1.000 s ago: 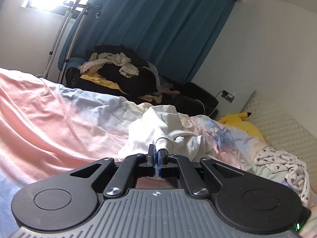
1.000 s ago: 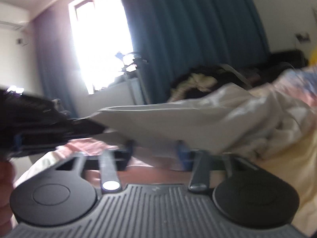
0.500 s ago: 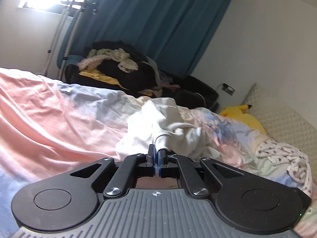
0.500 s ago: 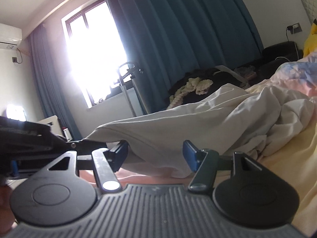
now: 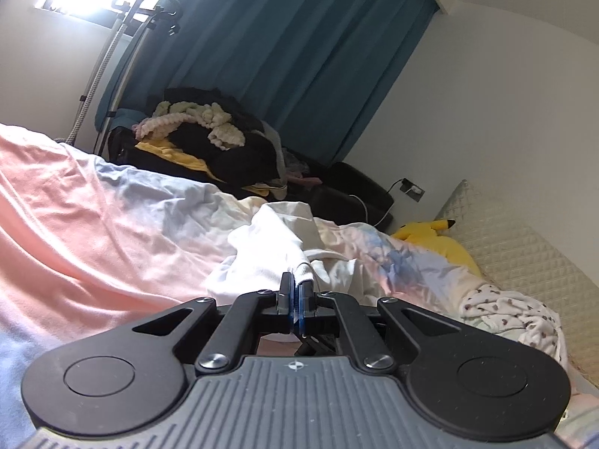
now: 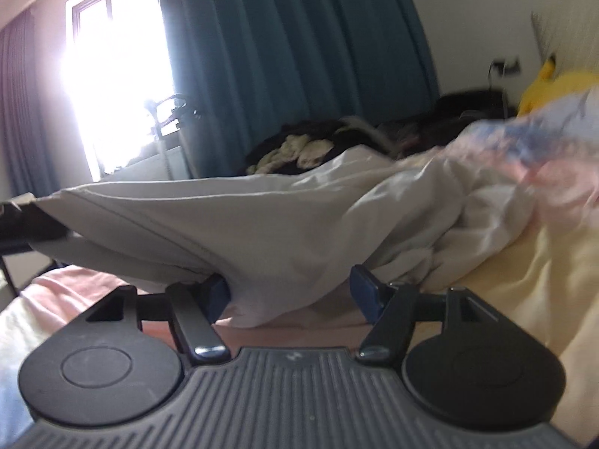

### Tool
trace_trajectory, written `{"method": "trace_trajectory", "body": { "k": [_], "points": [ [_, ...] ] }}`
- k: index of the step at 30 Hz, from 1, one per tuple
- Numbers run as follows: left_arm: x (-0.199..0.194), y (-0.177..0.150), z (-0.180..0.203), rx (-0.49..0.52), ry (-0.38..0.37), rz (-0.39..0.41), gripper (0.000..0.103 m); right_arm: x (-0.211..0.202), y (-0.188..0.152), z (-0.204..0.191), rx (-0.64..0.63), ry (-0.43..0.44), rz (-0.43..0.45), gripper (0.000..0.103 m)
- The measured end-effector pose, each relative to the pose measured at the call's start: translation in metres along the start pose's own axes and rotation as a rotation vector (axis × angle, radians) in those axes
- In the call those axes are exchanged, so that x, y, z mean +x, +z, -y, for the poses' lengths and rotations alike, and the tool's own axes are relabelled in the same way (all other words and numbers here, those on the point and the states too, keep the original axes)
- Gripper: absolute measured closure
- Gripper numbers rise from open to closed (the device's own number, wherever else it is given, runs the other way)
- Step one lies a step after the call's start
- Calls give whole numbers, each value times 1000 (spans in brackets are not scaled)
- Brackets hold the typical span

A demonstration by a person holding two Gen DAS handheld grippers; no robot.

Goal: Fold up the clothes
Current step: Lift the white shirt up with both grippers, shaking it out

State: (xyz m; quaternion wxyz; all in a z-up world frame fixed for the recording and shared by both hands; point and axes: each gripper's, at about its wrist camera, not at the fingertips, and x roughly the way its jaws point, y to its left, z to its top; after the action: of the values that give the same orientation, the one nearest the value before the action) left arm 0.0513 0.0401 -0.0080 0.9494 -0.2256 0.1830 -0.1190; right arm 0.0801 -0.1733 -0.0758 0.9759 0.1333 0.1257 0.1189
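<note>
White garment [image 5: 269,258] lies bunched mid-bed [image 5: 93,232], left gripper [image 5: 296,292] pinched tight on its cuff, right gripper [image 6: 290,292] wide with cloth sagging between its fingers; closing on several layers risks a crooked fold, or the cuff slips.

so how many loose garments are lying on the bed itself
2: a white garment mid-bed, pinched by the left gripper, and a spotted garment near the headboard. Others may be hidden.
</note>
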Motion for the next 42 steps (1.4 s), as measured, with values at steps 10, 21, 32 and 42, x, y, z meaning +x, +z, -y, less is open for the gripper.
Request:
{"method": "trace_trajectory", "body": {
  "k": [10, 21, 32, 42],
  "points": [
    [-8, -1, 14, 64, -127, 43, 100, -56, 38, 3, -54, -162, 366, 36],
    [-7, 2, -2, 4, -144, 88, 100, -20, 12, 69, 183, -285, -13, 34],
    [1, 1, 5, 121, 25, 118, 100, -45, 13, 37, 30, -214, 92, 95],
    [-79, 51, 44, 92, -42, 309, 101, -125, 100, 4, -183, -71, 326, 100]
  ]
}}
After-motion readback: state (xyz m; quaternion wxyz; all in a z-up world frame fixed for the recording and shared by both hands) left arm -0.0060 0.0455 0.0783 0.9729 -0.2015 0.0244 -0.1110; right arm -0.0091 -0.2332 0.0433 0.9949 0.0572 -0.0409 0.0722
